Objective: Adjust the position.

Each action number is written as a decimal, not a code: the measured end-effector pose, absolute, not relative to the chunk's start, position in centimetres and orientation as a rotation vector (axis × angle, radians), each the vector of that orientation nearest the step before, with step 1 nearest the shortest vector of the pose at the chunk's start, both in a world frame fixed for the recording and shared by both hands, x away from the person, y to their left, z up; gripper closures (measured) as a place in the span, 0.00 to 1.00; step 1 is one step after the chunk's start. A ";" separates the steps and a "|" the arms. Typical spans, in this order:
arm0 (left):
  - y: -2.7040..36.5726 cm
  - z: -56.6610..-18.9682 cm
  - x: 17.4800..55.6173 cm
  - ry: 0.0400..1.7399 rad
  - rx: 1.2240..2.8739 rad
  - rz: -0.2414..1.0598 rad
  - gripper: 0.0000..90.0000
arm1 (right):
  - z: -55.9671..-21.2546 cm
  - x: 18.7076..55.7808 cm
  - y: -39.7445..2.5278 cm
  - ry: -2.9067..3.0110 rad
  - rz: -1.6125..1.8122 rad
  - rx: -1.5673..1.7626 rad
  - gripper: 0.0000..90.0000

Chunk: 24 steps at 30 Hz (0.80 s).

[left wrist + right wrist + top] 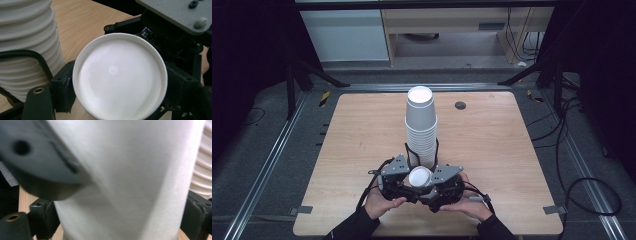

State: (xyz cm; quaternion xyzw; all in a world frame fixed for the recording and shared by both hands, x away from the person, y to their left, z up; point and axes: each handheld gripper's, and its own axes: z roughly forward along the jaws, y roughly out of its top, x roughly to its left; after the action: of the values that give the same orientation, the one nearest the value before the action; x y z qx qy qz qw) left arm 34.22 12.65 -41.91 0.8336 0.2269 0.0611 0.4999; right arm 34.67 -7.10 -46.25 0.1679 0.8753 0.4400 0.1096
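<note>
A single white paper cup (420, 176) is held mouth-up just above the front middle of the wooden table (497, 140), between both grippers. My left gripper (406, 181) is shut on it; in the left gripper view its jaws flank the cup's open mouth (117, 80). My right gripper (436, 184) grips it from the other side, and the cup's wall (125, 182) runs between its jaws. Just behind the grippers a tall stack of upturned white cups (421, 125) stands on the table, and its ribbed rims (25, 50) (203, 170) are close by.
A small dark round disc (460, 105) lies on the table's far side. Black frame legs (557, 75) and cables (582, 190) are on the floor around the table. Bare wood lies to the left and right of the stack.
</note>
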 end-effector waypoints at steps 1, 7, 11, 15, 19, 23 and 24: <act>12.7 -41.9 34.2 0.548 2.013 0.149 0.25 | -46.3 34.7 -7.1 2.575 1.289 0.496 0.08; 12.9 -41.6 34.2 0.544 2.010 0.152 0.25 | -46.3 34.6 -7.0 2.572 1.279 0.492 0.06; 13.4 -41.4 34.3 0.553 1.998 0.172 0.25 | -46.1 34.6 -7.3 2.561 1.288 0.514 0.03; 13.9 -41.1 34.5 0.560 1.987 0.179 0.25 | -45.7 34.5 -7.6 2.538 1.302 0.513 0.03; 14.4 -41.0 34.6 0.567 1.980 0.193 0.25 | -45.3 34.5 -8.2 2.519 1.327 0.528 0.03; 15.0 -40.8 34.8 0.574 1.966 0.197 0.25 | -44.9 34.5 -8.7 2.507 1.344 0.534 0.03; 15.2 -40.8 34.8 0.574 1.962 0.199 0.25 | -44.9 34.5 -8.8 2.503 1.342 0.537 0.02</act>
State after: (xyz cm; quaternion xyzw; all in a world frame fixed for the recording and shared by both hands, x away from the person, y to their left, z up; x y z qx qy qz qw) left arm 34.79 15.15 -40.78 0.8175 0.2392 0.0828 0.5173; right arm 34.45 -8.82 -44.87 0.1844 0.8592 0.4606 0.1250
